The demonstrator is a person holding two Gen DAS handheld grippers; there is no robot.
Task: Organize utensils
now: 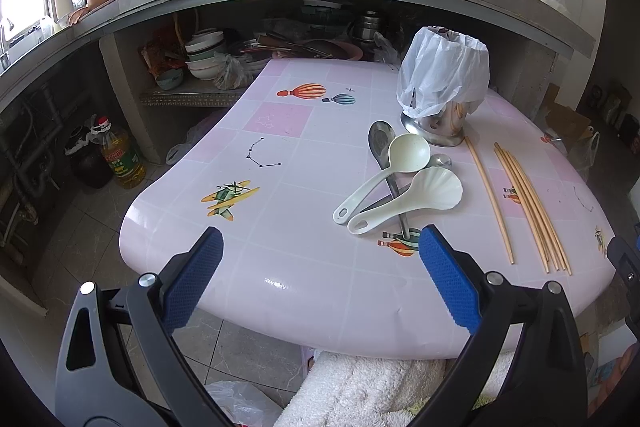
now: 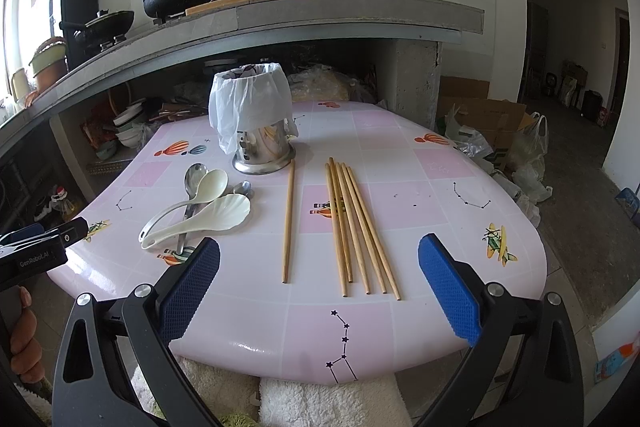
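**Both grippers poised, nothing picked up yet**

Here we are at the pink table, and the landmark is the steel utensil holder with a white plastic bag draped over its top. Everything sits on the near side of that holder. Just in front of it and to its left, the spoons are piled up: a round cream ladle, a shell-shaped white spoon, and a metal spoon crossed beneath them. In front of the holder, a single chopstick lies with its far tip almost at the holder's base, and to the right of that, a fanned bundle of chopsticks.

The left gripper hangs off the table's near edge, jaws spread wide, holding nothing. The right gripper is the same story: wide apart, empty, lined up roughly with the chopsticks.

This looks like the opening step, nothing yet in the holder as far as can be seen. The next move likely calls for closing on one slender stick, then tipping it upright into the bag-lined mouth.

The right view shows the left gripper's body and the fingers of the person's hand at its left margin. The left view alone shows the oil bottle on the floor.
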